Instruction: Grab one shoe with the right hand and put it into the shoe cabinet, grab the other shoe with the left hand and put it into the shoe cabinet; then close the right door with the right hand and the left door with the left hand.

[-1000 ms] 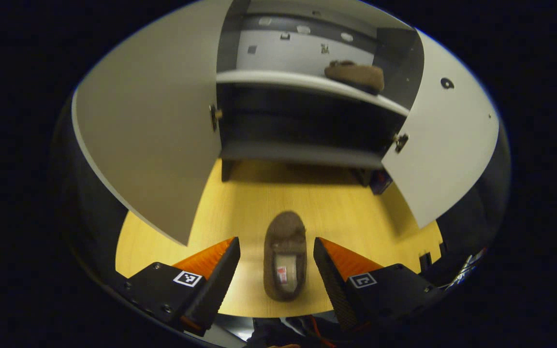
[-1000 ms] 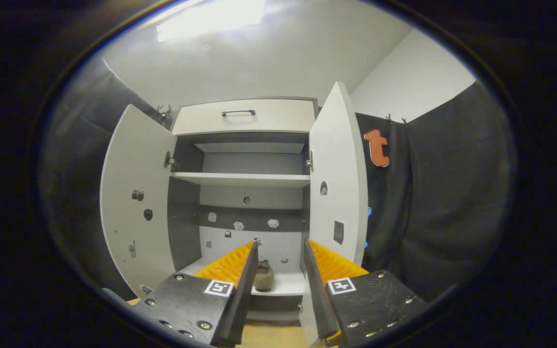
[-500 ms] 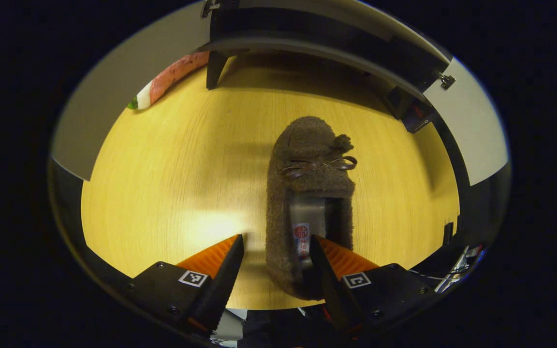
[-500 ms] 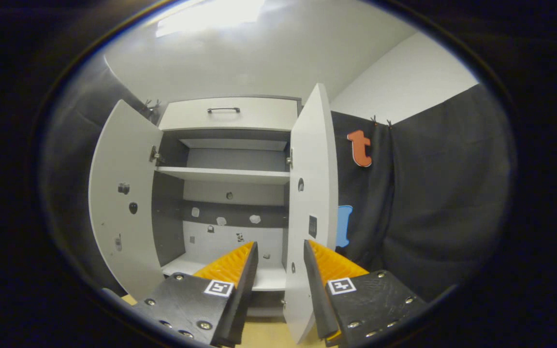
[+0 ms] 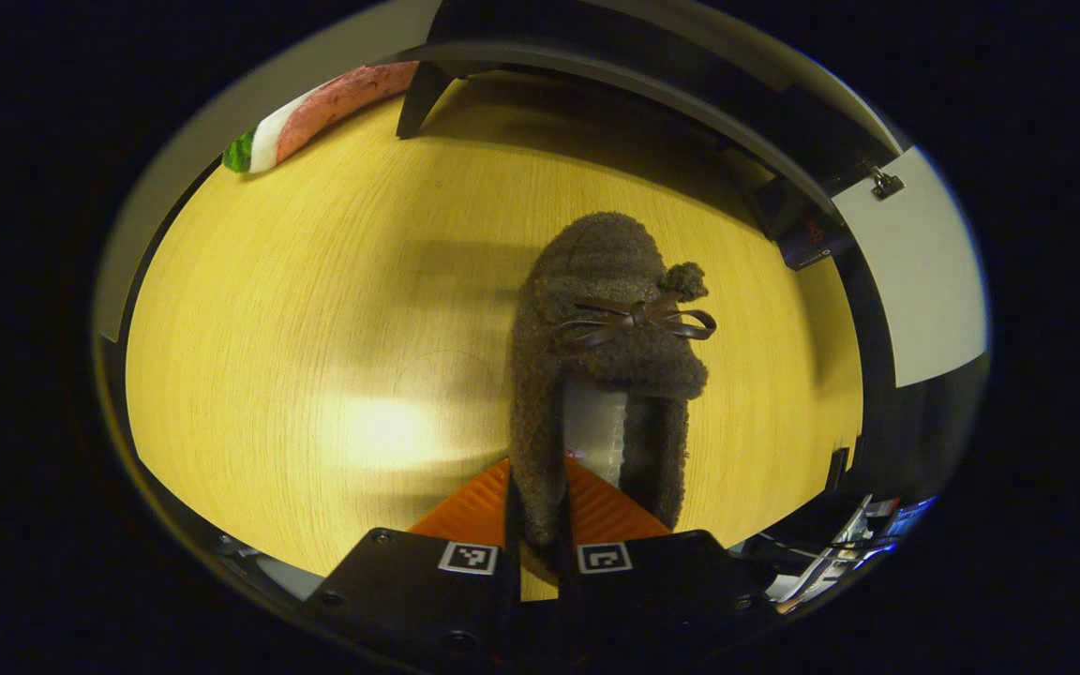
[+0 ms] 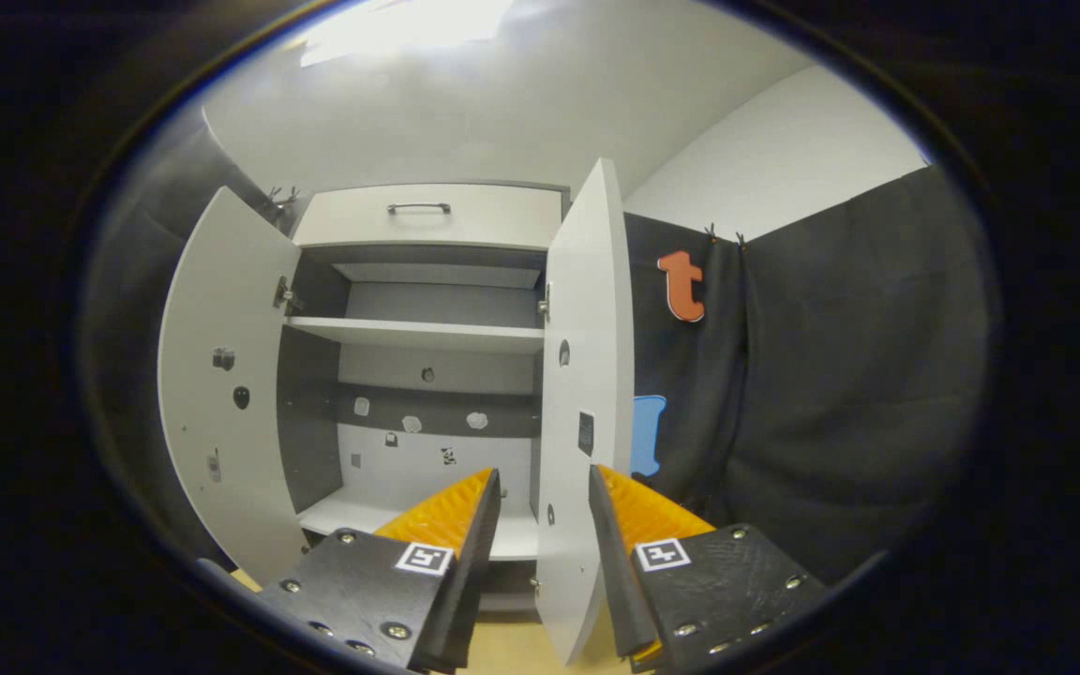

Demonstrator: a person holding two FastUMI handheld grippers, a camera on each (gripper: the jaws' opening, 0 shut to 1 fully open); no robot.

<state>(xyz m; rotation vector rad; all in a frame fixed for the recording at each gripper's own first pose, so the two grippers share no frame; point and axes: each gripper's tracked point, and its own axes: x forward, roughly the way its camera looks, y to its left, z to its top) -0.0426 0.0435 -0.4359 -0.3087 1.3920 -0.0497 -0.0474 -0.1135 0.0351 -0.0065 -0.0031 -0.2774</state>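
In the left gripper view we see the left gripper (image 5: 536, 525) closed on the near left side wall of a brown fuzzy slipper (image 5: 607, 375), one finger outside the wall and the other inside the slipper's opening. The slipper lies on the yellow wooden floor (image 5: 315, 328). Its long axis runs from near to far: the heel is next to the gripper and the rounded toe points away, toward the base of the shoe cabinet (image 5: 652, 84). A dark ribbon bow (image 5: 638, 319) lies across the top of the slipper, with a small pom-pom at its right end. A pale insole shows inside the opening. At the far left, by the cabinet's foot, we note a red, white and green object (image 5: 315, 117) lying on the floor; we cannot tell what it is. The lower edge of the right door (image 5: 924, 262) appears at the right.

In the right gripper view the right gripper (image 6: 540, 525) is held in the air with its fingers apart and nothing between them. It faces the shoe cabinet (image 6: 427, 216), which has a drawer with a dark handle on top. Both doors stand open: the left door (image 6: 221, 375) swung out to the left, the right door (image 6: 582, 394) nearly edge-on just beyond the gripper. We see a white shelf (image 6: 413, 333) across the upper interior.
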